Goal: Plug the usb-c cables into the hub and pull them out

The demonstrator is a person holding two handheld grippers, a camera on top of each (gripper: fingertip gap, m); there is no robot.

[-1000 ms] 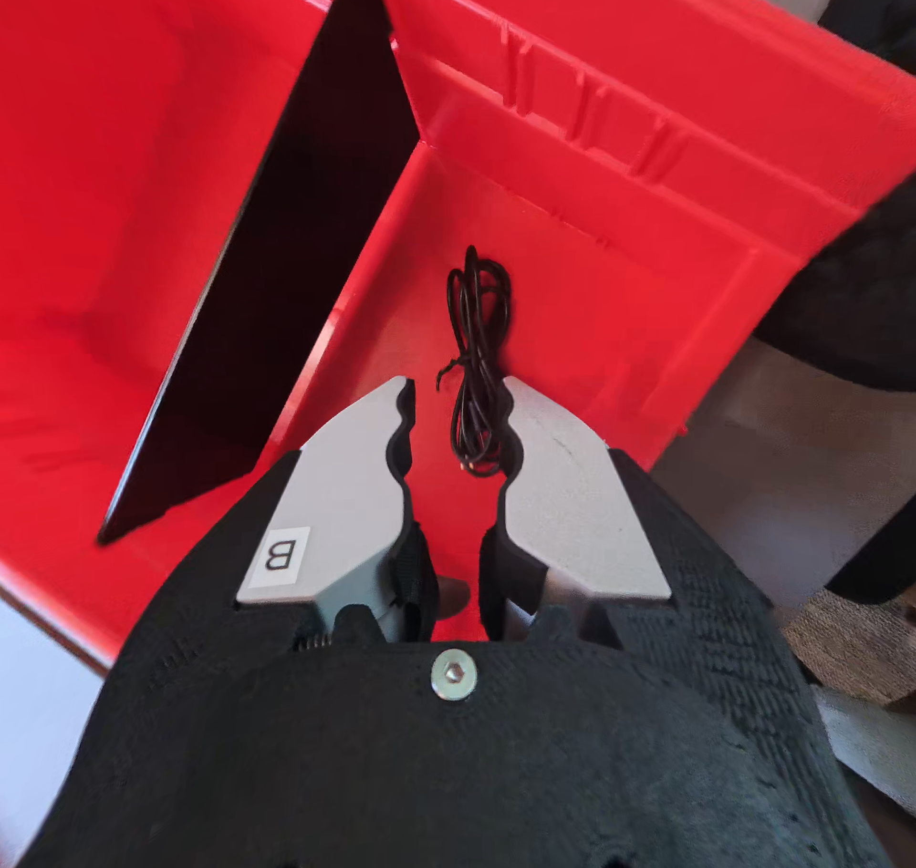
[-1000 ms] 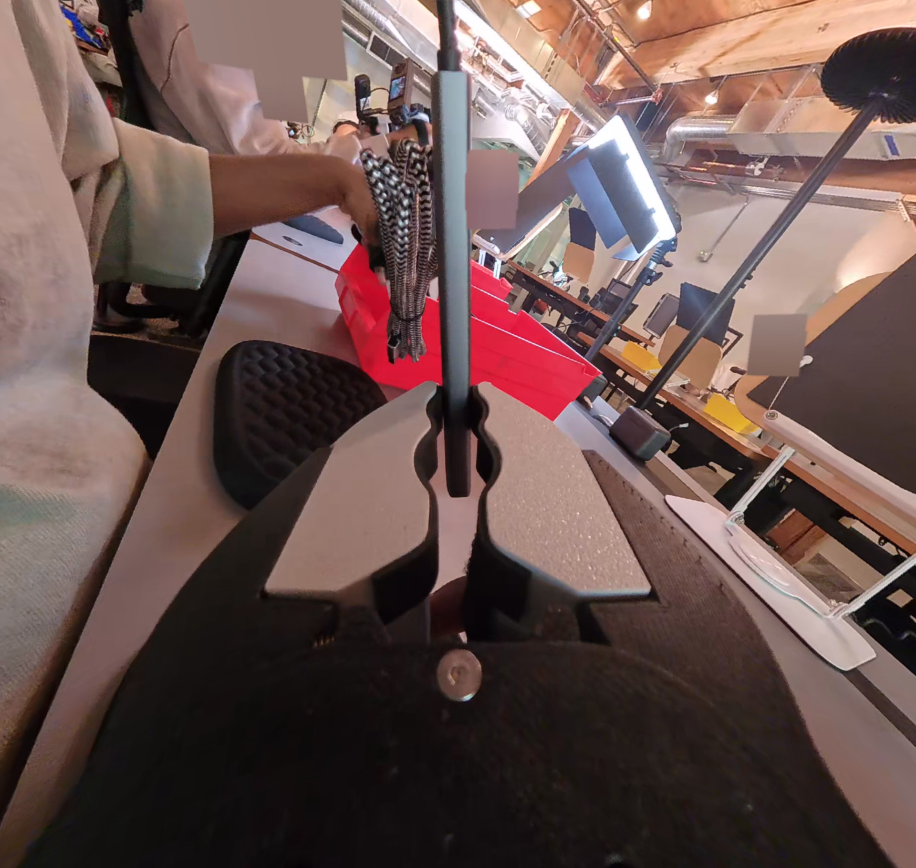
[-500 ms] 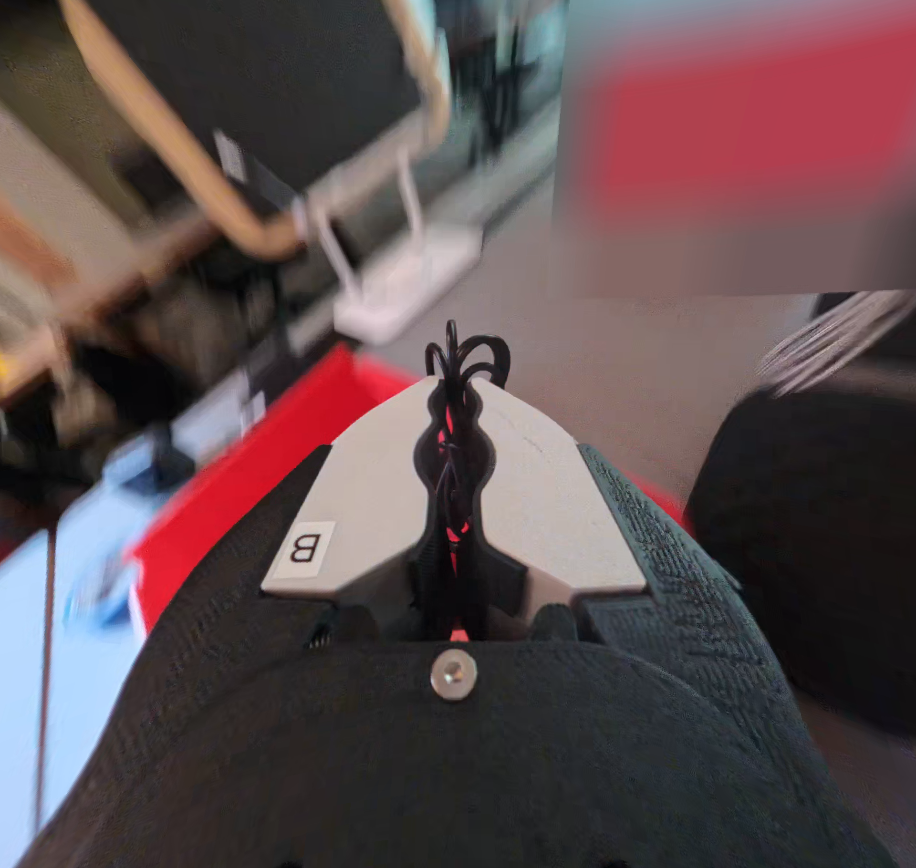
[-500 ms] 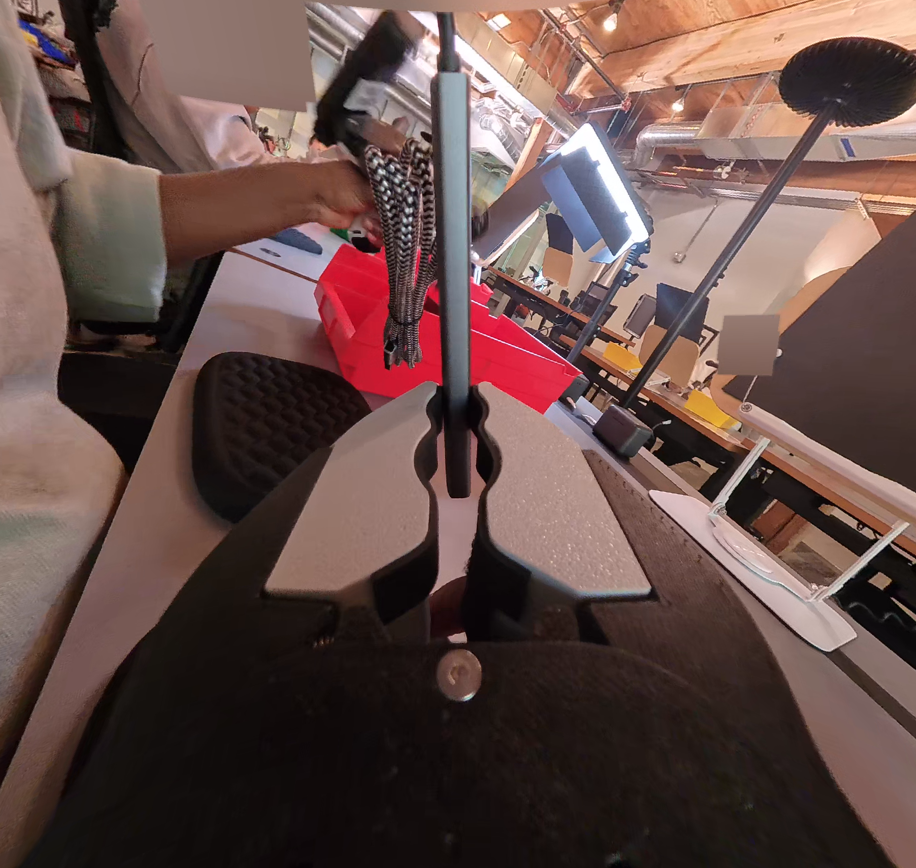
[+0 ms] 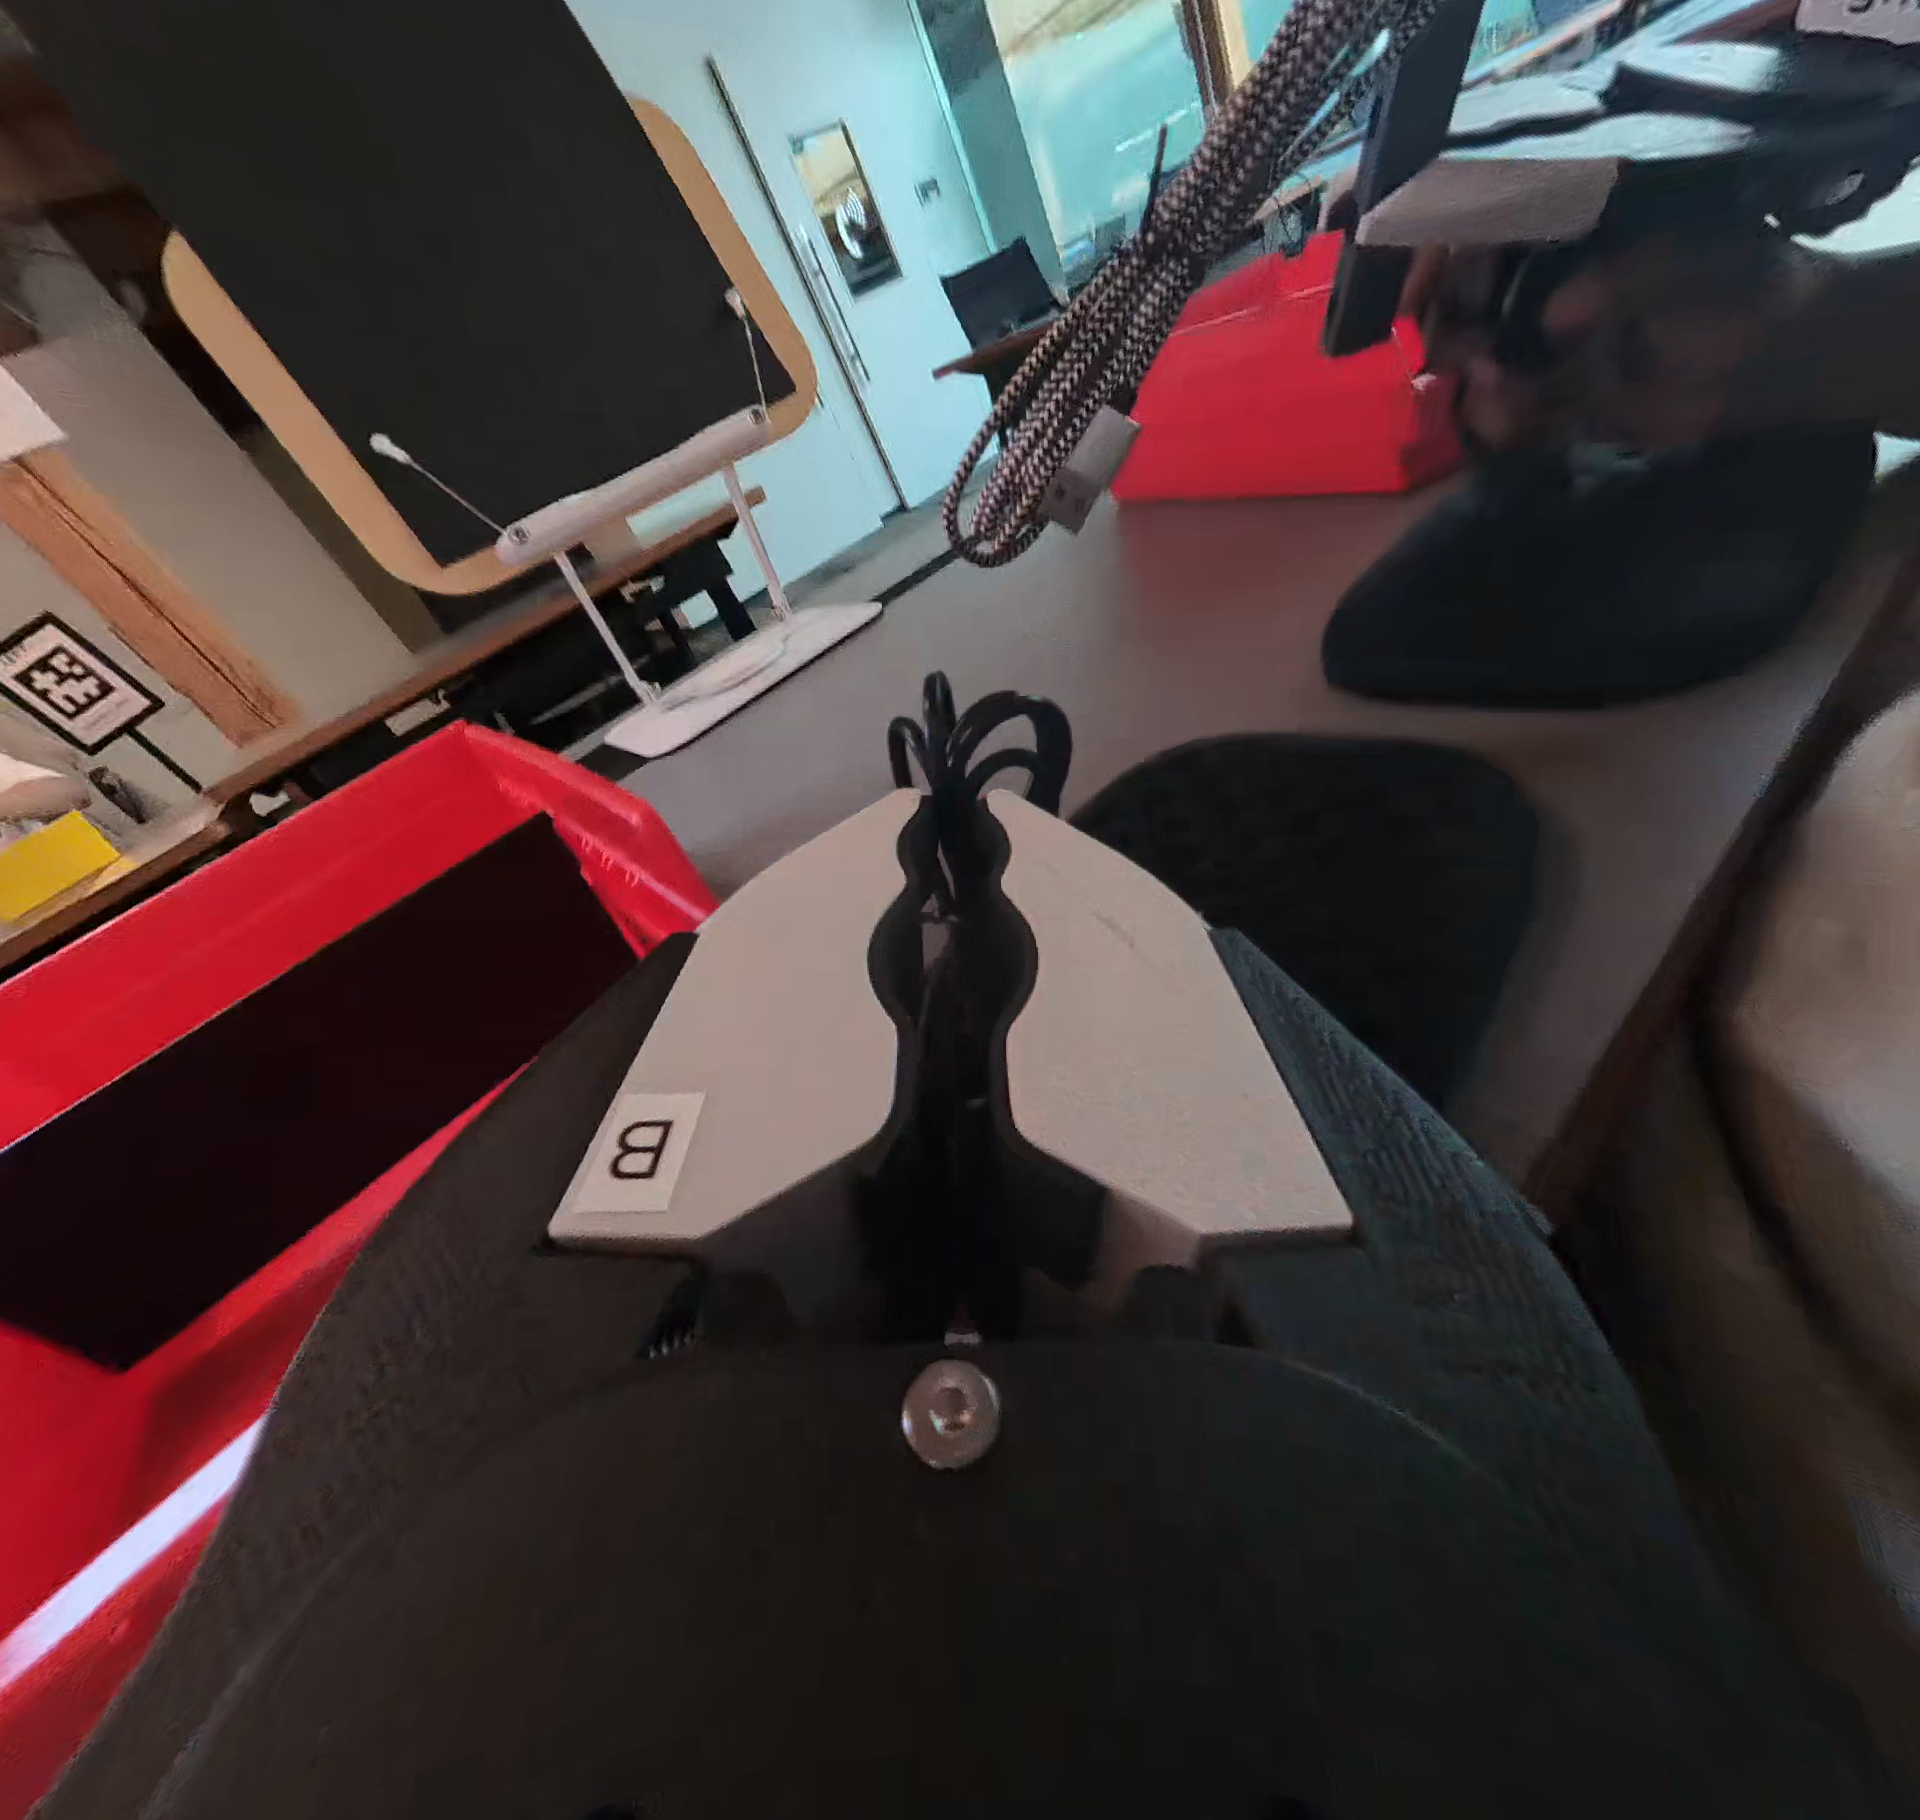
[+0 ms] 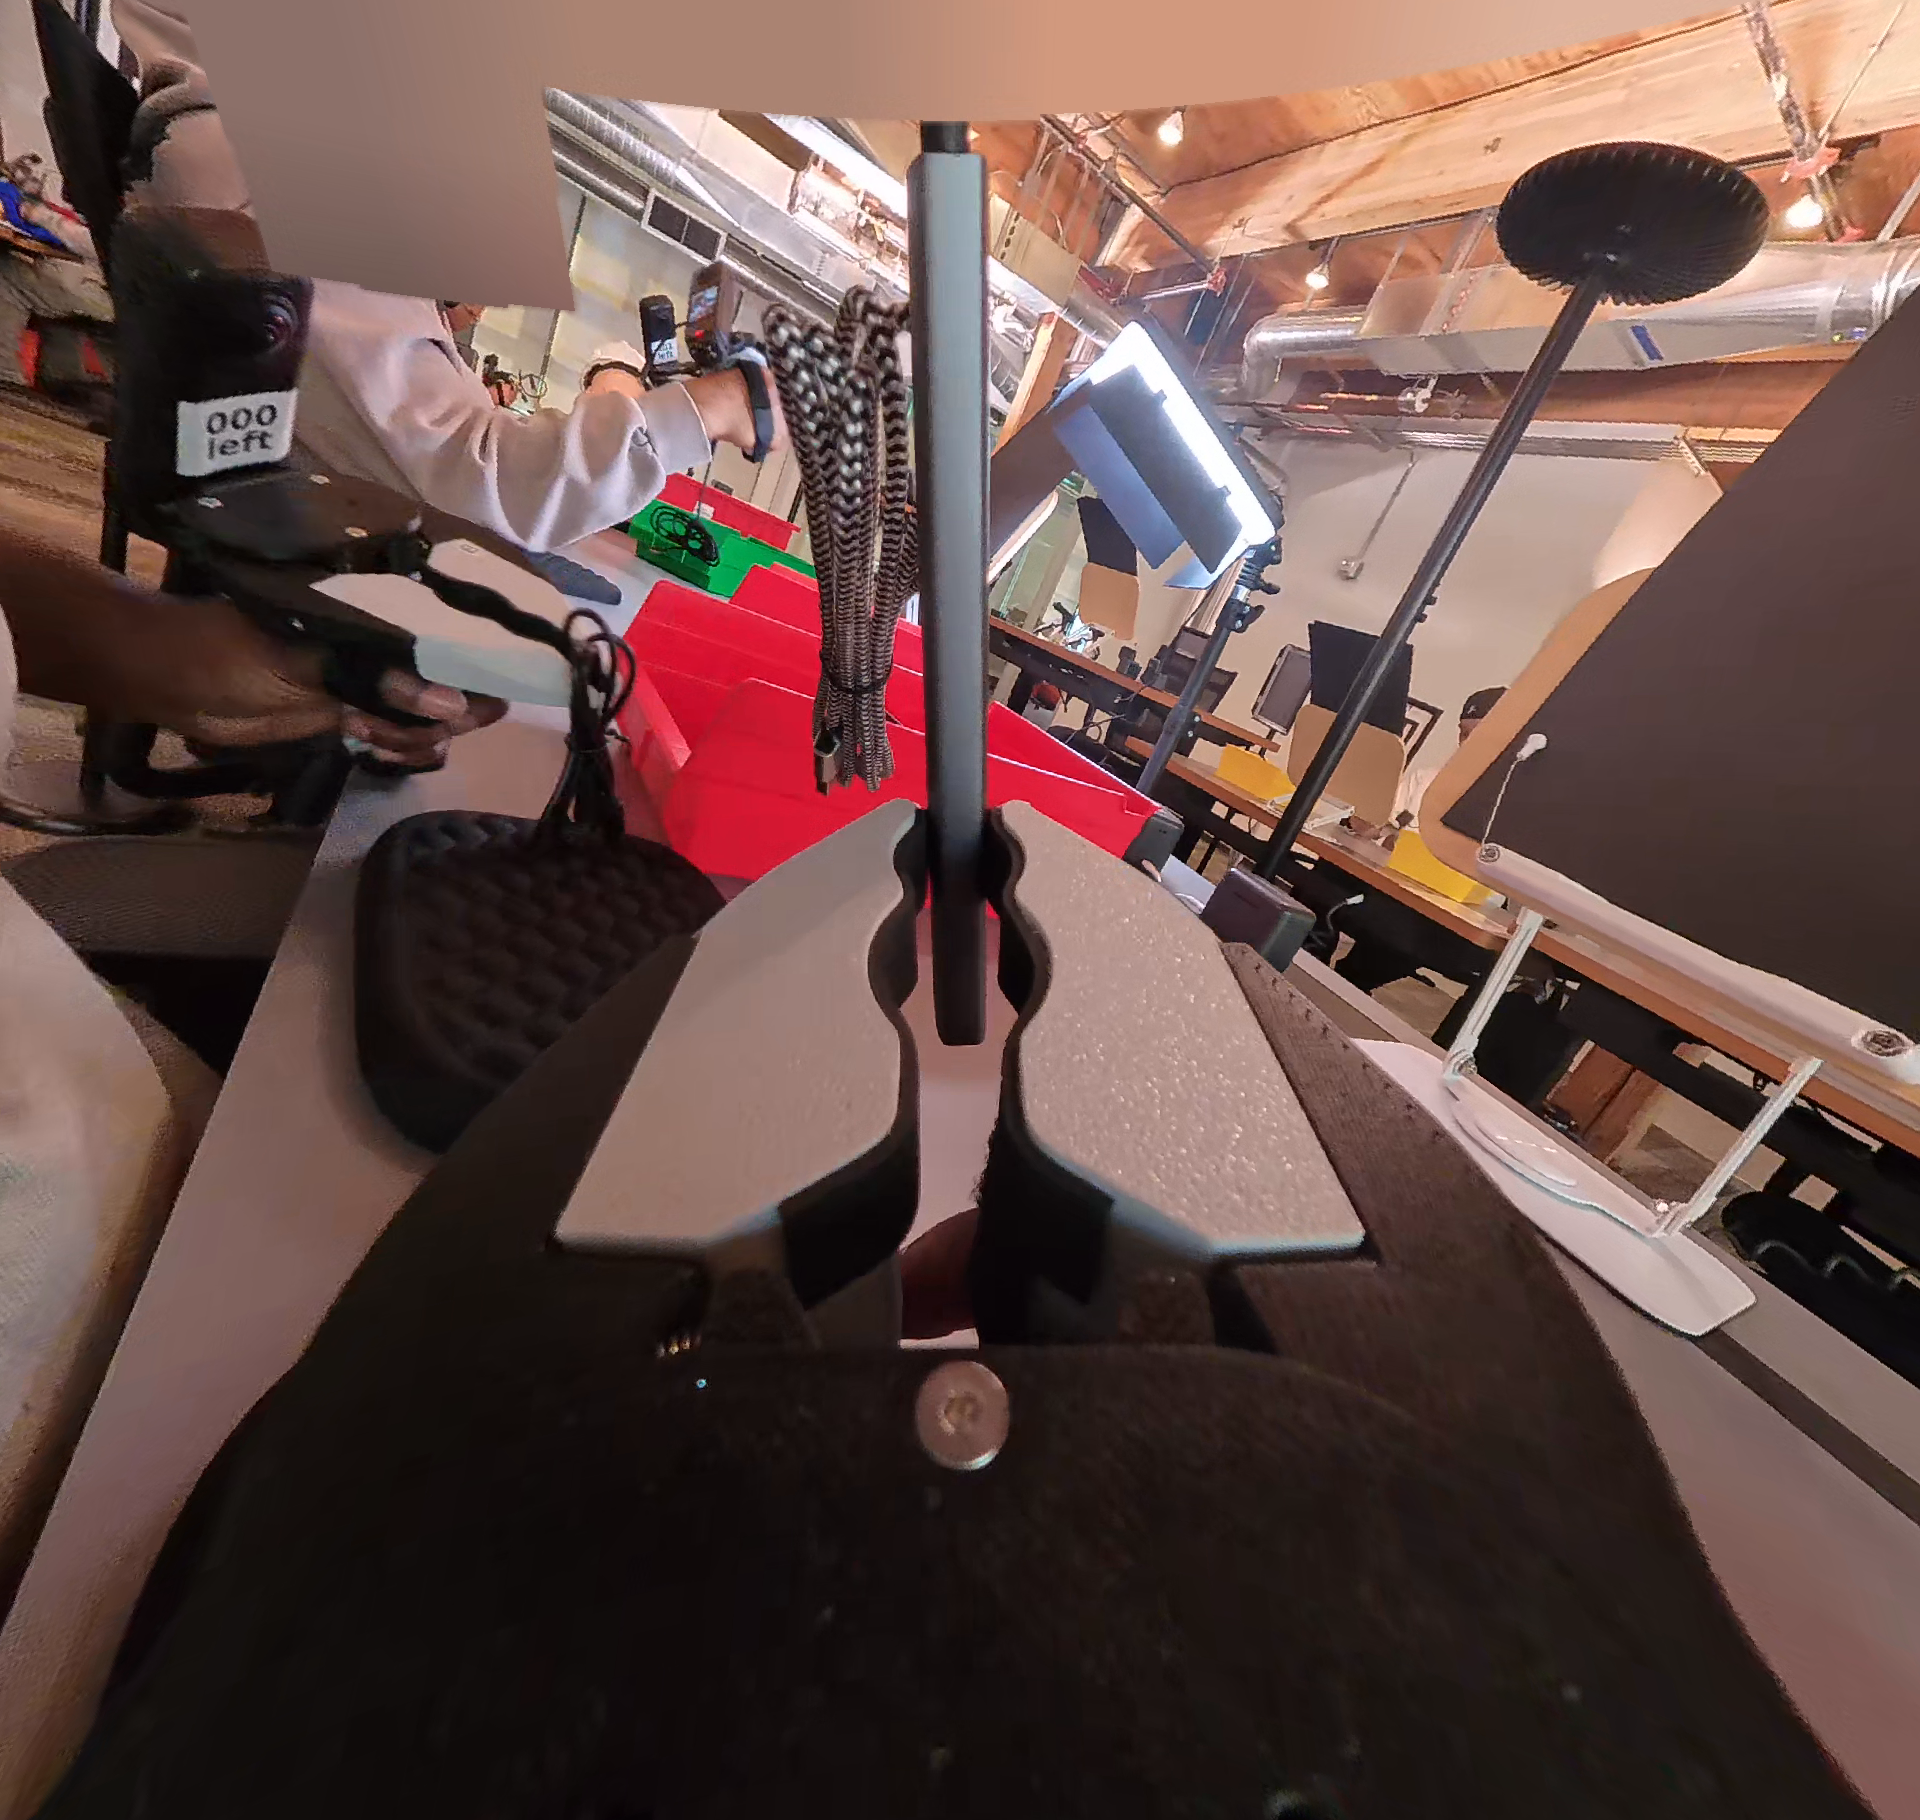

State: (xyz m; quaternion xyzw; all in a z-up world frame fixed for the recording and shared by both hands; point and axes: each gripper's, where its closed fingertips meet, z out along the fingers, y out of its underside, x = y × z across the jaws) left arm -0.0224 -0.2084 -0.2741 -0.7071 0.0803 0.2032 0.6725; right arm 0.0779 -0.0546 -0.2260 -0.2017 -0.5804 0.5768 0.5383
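Grey tabletop (image 6: pixel 312 1095) is running beneath both grippers, with an open workshop and wooden ceiling showing behind.

Writing: white stickers with printed characters are sitting on the left gripper's finger plate and on each tool body; a square black-and-white marker card (image 5: pixel 73 679) is standing at the far left. Contents are not recorded.

Left gripper (image 5: pixel 951 814) is clamping a bundle of thin black cable (image 5: pixel 977 731); the jaws are pressing nearly together on it, with several loops poking out just past the fingertips. In the right wrist view the same cable (image 6: pixel 592 721) is trailing down from that gripper (image 6: pixel 566 679) toward a black textured pad (image 6: pixel 520 949) lying on the table.

Right gripper (image 6: pixel 958 820) is gripping the hub (image 6: pixel 948 565), a slim dark-grey bar standing upright between the fingers, its lower end reaching down into the gap behind the fingertips. A black-and-white braided cable (image 6: pixel 857 565) is hanging in a coiled bundle just beside the hub's left face, its metal-shelled plug dangling at the bottom. Whether that cable is seated in a port cannot be determined.

Outward: red bins (image 6: pixel 831 762) are sitting on the table beyond the pad, one (image 5: pixel 312 939) lying directly left of the left gripper. A white-based stand (image 6: pixel 1600 1220) is resting to the right.
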